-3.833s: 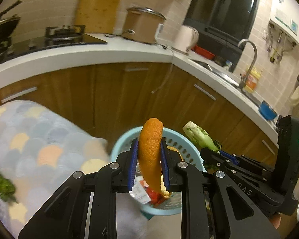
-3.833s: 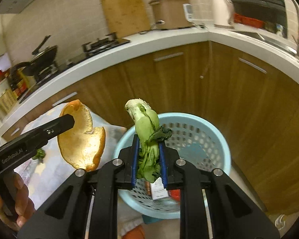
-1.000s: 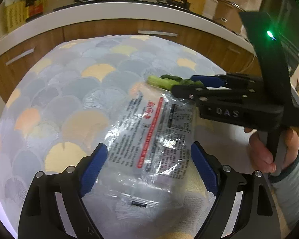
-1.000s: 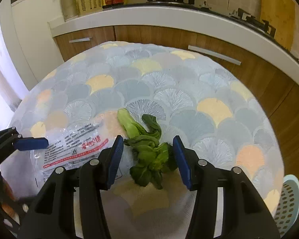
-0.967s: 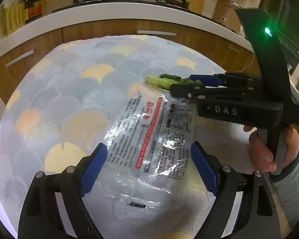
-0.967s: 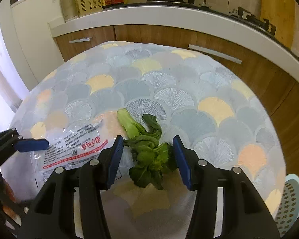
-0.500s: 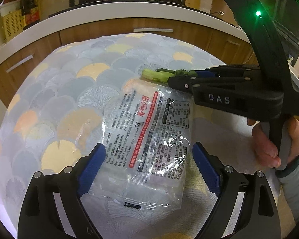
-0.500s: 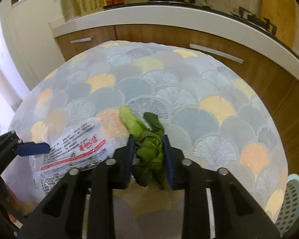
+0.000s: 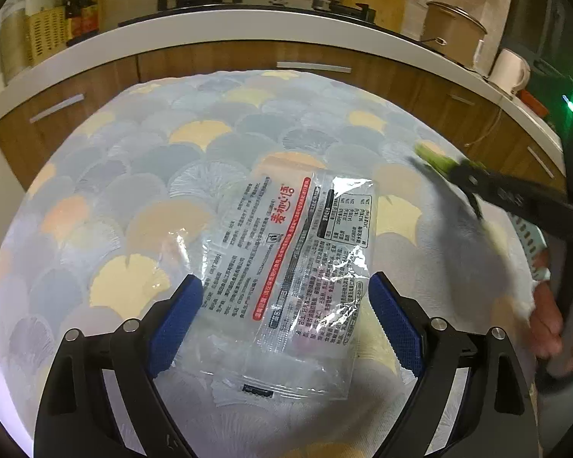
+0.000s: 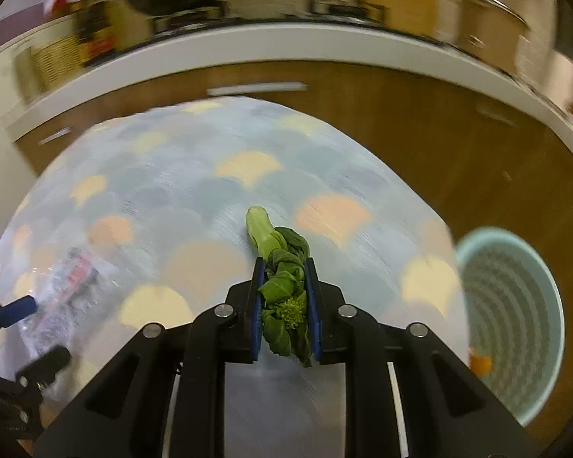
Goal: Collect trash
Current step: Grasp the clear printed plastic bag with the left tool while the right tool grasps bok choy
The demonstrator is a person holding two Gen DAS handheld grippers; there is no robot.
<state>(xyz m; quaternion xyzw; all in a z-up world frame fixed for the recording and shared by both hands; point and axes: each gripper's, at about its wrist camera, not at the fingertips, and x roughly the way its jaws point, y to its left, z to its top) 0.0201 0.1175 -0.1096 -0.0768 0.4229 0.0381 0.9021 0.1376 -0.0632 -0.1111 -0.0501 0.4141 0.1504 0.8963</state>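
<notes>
The right gripper is now clamped on the vegetable scrap; half a second ago it was closing on the greens as they lay on the table, and a second ago its blue pads stood wide on either side of them. The pale stalk end sticks out ahead of the fingertips and the dark leaves are squeezed between the pads. The right wrist view is smeared with motion blur, and the scrap looks raised off the tablecloth, though the blur makes that hard to confirm. The blue basket has come into view low and to the right of this gripper, beside the table, with a bit of orange peel inside near its left wall.

The left gripper hangs with its jaws wide apart, as in the earlier frames, holding nothing. The clear plastic wrapper lies flat on the cloth directly ahead of it, its near end between the two blue pads without touching either; the red stripe and print face up. It has not moved.

In the left wrist view the right gripper has swung away from the wrapper, to the far right and ahead of the left one, with the green scrap blurred at its tip. Earlier it sat just beyond the wrapper's far edge.
</notes>
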